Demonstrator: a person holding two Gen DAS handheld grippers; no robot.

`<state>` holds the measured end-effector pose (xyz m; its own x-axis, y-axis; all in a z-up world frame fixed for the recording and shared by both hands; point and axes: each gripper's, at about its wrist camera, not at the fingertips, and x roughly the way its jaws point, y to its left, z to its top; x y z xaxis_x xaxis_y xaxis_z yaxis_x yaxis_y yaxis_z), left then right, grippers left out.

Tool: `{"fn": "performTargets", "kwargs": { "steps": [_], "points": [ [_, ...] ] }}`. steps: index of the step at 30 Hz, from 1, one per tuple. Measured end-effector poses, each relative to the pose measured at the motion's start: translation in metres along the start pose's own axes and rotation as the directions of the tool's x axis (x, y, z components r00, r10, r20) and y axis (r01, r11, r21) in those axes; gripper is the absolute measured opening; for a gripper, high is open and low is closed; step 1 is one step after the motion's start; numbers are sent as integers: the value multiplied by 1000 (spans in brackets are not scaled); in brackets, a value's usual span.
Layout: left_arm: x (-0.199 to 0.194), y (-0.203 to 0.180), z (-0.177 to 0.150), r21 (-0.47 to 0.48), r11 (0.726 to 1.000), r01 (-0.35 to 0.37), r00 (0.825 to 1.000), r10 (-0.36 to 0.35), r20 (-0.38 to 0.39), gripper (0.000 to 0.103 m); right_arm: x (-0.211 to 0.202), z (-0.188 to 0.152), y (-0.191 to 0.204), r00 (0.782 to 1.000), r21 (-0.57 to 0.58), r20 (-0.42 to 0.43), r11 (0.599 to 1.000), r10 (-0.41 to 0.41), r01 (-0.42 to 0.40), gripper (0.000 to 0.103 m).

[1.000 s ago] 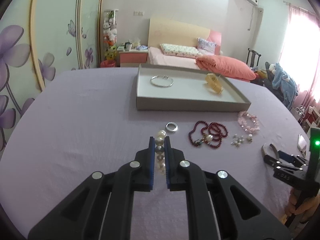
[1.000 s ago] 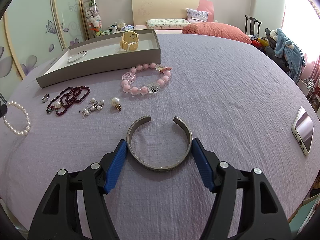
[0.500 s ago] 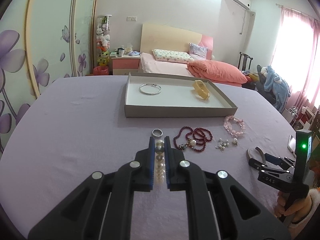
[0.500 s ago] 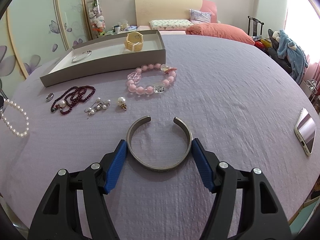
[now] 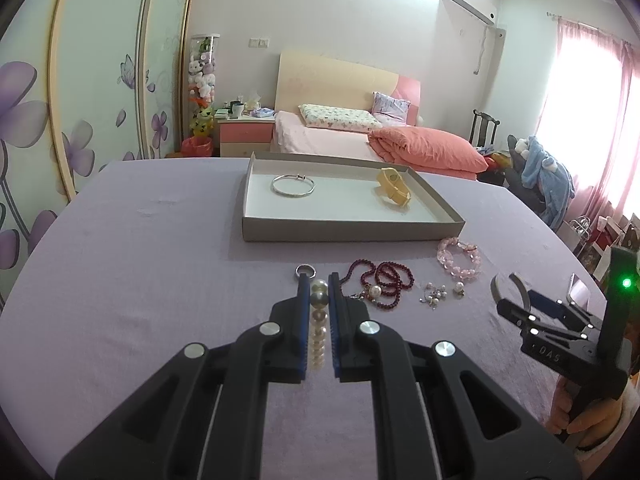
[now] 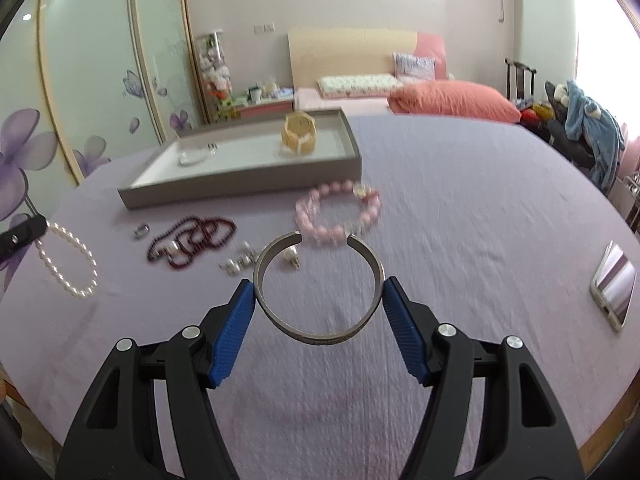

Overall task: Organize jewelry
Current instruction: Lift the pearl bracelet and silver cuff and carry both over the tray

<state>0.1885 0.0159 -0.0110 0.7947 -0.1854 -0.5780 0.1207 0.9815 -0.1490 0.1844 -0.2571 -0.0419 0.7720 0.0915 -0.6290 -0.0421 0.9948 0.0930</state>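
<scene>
My left gripper point(image 5: 319, 280) is shut on a white pearl bracelet point(image 5: 319, 322), which hangs off the lilac cloth in the right wrist view point(image 6: 68, 260). The blue pads of my right gripper point(image 6: 318, 286) press both sides of an open silver cuff bangle point(image 6: 318, 336), which is raised above the cloth. The grey tray point(image 5: 352, 232) lies beyond, holding a thin silver bangle point(image 5: 292, 186) and a yellow band point(image 5: 394, 186). Loose in front of the tray are a ring point(image 5: 305, 270), a dark red bead string point(image 5: 384, 284), small pearl earrings point(image 5: 436, 294) and a pink bead bracelet point(image 5: 460, 258).
A phone point(image 6: 614, 284) lies on the cloth at the right, near the table's rounded edge. A hand point(image 5: 588, 424) grips the right tool's handle. Behind the table are a bed, a nightstand and a flowered wardrobe.
My right gripper has lifted the silver cuff off the cloth and tipped upward, so the cuff now overlaps the earrings and pink bracelet. The left gripper still holds the pearls, pointing slightly higher.
</scene>
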Motion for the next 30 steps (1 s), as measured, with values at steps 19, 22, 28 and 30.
{"fn": "performTargets", "kwargs": {
  "steps": [19,22,28,30],
  "points": [
    [8,-12,46,26,1000,2,993,-6,119,10,-31,81,27,953,-27,299,999,53,-47,66],
    [15,-13,58,29,1000,-4,990,0,144,10,-29,93,30,944,-27,326,998,59,-53,66],
    [38,-16,85,47,999,-25,982,16,187,10,-17,114,40,929,-49,364,997,67,-53,66],
    [49,-16,94,51,998,-31,981,21,190,10,-11,119,43,924,-54,378,997,67,-50,66]
  ]
}}
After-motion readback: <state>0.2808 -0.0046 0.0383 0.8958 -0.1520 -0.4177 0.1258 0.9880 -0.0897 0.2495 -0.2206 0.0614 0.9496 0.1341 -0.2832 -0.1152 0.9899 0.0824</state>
